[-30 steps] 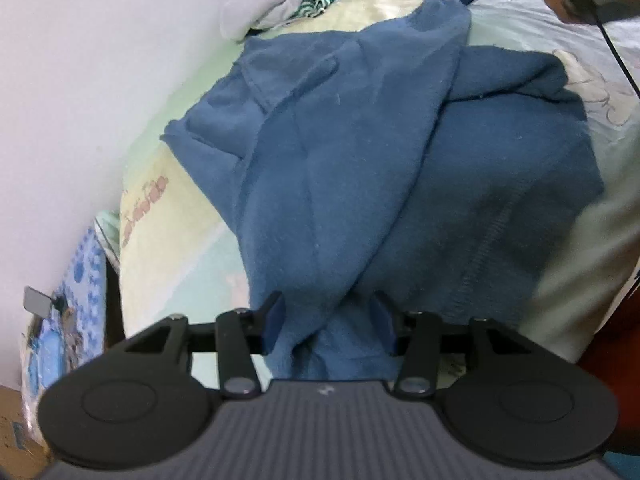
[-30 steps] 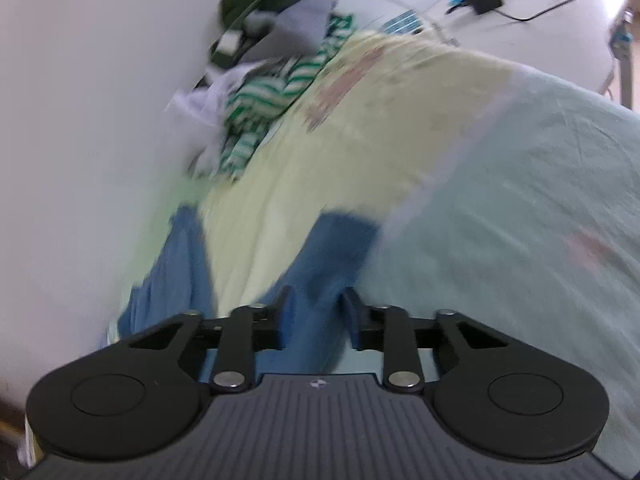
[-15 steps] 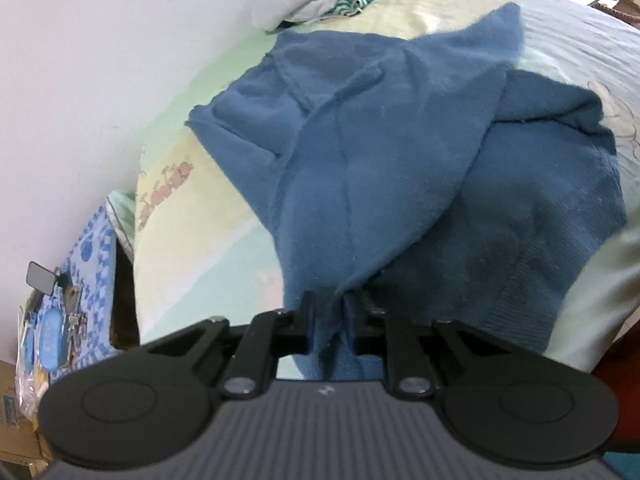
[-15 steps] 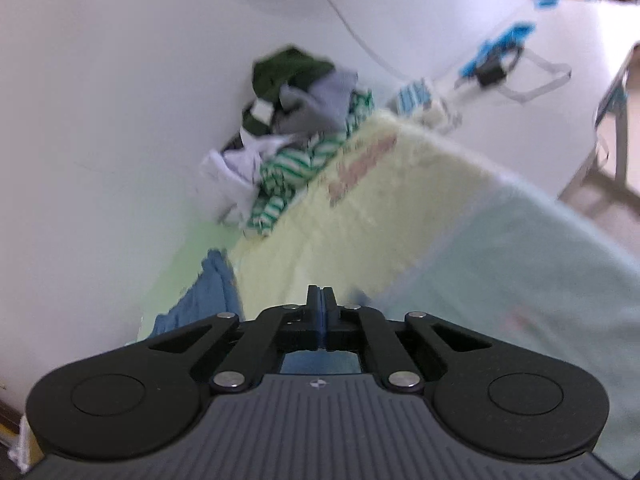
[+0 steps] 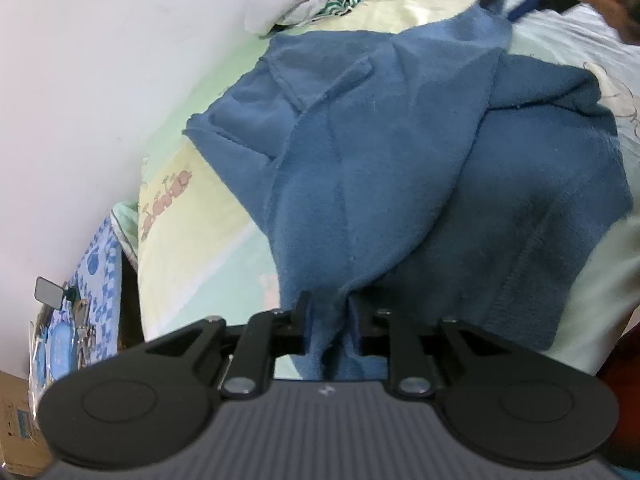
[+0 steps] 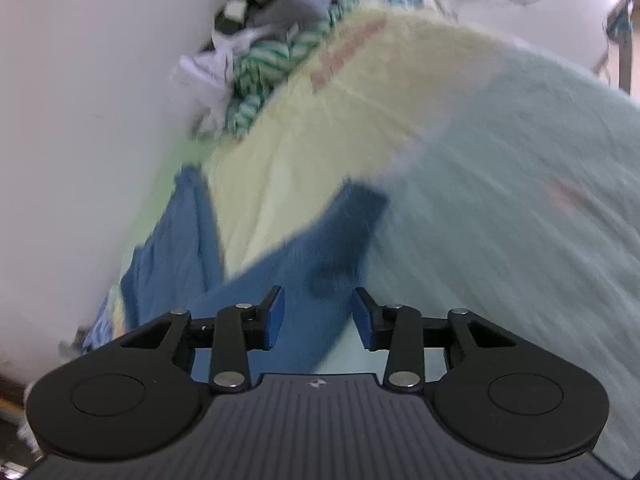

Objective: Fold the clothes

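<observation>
So the left tongs (image 5: pixel 329 322) are pinching a bunched fold of the blue garment (image 5: pixel 400 168), though their jaws are easing apart a bit. The rest of it is spreading out ahead of them across the bed (image 5: pixel 192 216). The right tongs (image 6: pixel 316 314) are opening, pads clear of the blue cloth lying between them. A pile of clothes (image 6: pixel 264 52) is sitting well beyond, by the wall.

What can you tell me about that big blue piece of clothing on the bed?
The blue garment looks like soft, fleecy knit with stitched seams. It lies crumpled and partly folded over itself on the pastel bedsheet. The left tongs pinch a bunched near edge, now easing open; the right tongs are opening above its far corner.
</observation>
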A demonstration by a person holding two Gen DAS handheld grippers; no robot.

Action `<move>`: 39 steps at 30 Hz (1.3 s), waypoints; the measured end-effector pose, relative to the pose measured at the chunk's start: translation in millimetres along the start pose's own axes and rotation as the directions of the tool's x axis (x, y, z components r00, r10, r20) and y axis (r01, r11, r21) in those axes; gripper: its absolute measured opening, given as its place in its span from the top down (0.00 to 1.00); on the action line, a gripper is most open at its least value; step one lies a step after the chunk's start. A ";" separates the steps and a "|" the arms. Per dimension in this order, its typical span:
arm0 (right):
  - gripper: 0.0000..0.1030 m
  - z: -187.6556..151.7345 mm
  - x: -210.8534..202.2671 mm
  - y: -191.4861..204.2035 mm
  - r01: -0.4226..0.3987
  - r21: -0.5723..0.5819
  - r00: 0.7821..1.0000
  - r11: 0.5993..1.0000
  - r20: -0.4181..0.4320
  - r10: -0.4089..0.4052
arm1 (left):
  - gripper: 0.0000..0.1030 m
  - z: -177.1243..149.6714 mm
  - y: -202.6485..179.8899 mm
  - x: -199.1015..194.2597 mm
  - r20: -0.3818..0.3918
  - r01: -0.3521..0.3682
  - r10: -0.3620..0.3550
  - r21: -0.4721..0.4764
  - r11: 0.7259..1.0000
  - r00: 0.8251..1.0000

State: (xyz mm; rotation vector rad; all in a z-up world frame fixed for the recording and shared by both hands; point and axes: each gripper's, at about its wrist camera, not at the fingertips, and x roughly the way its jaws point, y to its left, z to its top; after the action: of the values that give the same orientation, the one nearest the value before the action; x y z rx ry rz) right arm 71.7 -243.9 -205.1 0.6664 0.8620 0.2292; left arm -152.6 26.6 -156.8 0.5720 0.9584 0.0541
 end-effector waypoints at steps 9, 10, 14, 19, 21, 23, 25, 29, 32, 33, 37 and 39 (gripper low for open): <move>0.95 18.7 -20.8 15.5 0.031 -0.106 0.993 0.994 0.115 -0.019 | 0.93 2.9 12.0 0.3 0.031 0.095 -0.094 -0.045 0.994 0.995; 0.96 20.0 -30.5 17.7 0.024 -0.112 0.992 0.993 0.127 -0.010 | 0.93 3.1 16.5 -1.8 0.038 0.111 -0.109 -0.060 0.992 0.993; 0.96 18.4 -66.0 27.2 0.039 -0.162 0.985 0.986 0.172 -0.011 | 0.93 1.8 27.9 -8.6 0.064 0.162 -0.158 -0.070 0.984 0.985; 0.96 17.3 -91.5 32.7 0.083 -0.132 0.967 0.988 0.252 -0.048 | 0.93 0.6 38.6 -23.5 0.121 0.258 -0.252 -0.041 0.965 0.960; 0.96 16.1 -96.3 33.4 0.109 -0.123 0.956 0.986 0.285 -0.070 | 0.93 -1.0 43.8 -23.8 0.135 0.306 -0.299 -0.038 0.951 0.945; 0.96 13.0 -96.2 32.2 0.155 -0.123 0.943 0.980 0.313 -0.110 | 0.93 -3.3 45.6 -20.7 0.137 0.343 -0.335 -0.039 0.939 0.932; 0.96 8.7 -89.1 24.4 0.228 -0.095 0.930 0.969 0.317 -0.188 | 0.93 -7.4 45.2 -12.9 0.131 0.380 -0.372 -0.038 0.924 0.919; 1.00 3.3 -66.9 7.6 0.348 -0.054 0.906 0.936 0.278 -0.320 | 0.93 -15.7 45.3 3.9 0.122 0.427 -0.421 -0.029 0.904 0.899; 1.00 0.7 -56.2 -5.2 0.429 0.016 0.879 0.903 0.222 -0.422 | 0.91 -18.0 50.4 11.2 0.132 0.462 -0.454 -0.040 0.886 0.881; 0.97 -0.2 -56.1 -8.5 0.450 0.045 0.867 0.892 0.215 -0.449 | 0.91 -18.2 53.3 12.0 0.137 0.476 -0.467 -0.048 0.878 0.874; 0.89 8.0 -59.5 48.4 0.388 -0.147 0.897 0.910 0.290 -0.335 | 0.89 -20.9 60.0 14.5 0.158 0.513 -0.500 -0.051 0.857 0.852; 0.83 13.5 -37.7 93.6 0.197 -0.272 0.973 0.942 0.175 -0.153 | 0.89 -20.1 61.5 15.9 0.161 0.521 -0.507 -0.054 0.852 0.846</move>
State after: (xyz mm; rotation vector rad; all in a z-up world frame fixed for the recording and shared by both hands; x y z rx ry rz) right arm 64.8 -194.0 -116.7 0.3268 0.7182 0.1370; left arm -146.6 92.3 -147.9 0.2090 0.9382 -0.4188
